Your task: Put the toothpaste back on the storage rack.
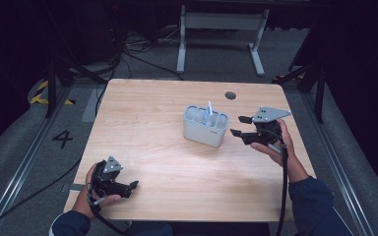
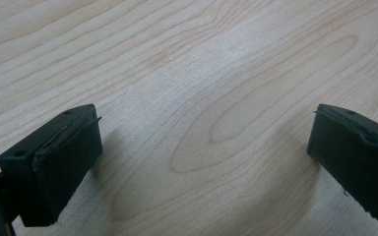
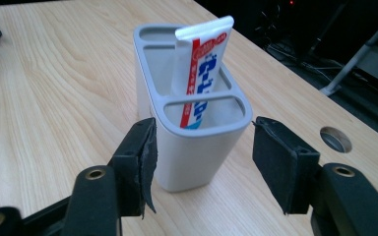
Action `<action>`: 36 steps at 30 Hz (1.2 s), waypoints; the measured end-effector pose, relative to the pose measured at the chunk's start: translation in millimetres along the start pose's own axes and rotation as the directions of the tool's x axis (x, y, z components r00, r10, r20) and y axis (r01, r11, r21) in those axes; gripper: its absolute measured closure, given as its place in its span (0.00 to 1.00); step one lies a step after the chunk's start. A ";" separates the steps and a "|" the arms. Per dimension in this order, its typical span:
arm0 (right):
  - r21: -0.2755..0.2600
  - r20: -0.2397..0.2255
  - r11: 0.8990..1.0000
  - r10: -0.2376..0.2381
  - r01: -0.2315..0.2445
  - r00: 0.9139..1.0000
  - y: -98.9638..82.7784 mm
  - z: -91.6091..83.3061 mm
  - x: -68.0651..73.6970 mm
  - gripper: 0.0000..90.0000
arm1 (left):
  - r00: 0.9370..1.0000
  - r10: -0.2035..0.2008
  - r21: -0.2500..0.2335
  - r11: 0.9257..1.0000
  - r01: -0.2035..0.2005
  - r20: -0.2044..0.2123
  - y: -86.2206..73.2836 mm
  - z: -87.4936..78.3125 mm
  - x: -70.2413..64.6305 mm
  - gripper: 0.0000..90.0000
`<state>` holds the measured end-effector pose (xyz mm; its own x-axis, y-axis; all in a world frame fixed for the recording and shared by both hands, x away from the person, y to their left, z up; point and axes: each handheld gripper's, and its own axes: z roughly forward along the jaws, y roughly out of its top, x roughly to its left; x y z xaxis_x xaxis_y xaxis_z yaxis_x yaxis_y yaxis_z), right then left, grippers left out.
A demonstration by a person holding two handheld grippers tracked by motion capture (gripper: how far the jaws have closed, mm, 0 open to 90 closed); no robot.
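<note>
My right claw point(image 3: 204, 164) gapes beside the grey holder point(image 3: 192, 147) — toothpaste tube point(image 3: 202, 73) upright inside — left claw point(image 2: 204, 167) spread over bare surface point(image 2: 202, 73).

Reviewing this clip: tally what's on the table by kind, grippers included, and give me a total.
Grey holder with compartments: 1
Toothpaste tube standing in the holder: 1
Handheld grippers: 2, the left gripper and the right gripper, both open
Total: 4
</note>
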<state>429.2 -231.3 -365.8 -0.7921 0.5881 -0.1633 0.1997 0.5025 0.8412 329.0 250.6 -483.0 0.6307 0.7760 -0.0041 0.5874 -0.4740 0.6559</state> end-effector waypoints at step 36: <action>0.178 0.057 0.984 -0.036 0.026 0.998 -70.4 -19.6 11.9 0.37 | 1.000 -0.001 0.000 1.000 0.001 0.001 0.0 0.0 -0.1 0.01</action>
<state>394.4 -272.0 -416.9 -0.7645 0.6048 -0.2229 0.2789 0.6222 0.7315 329.0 250.6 -483.0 0.6305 0.7762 -0.0051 0.5879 -0.4732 0.6561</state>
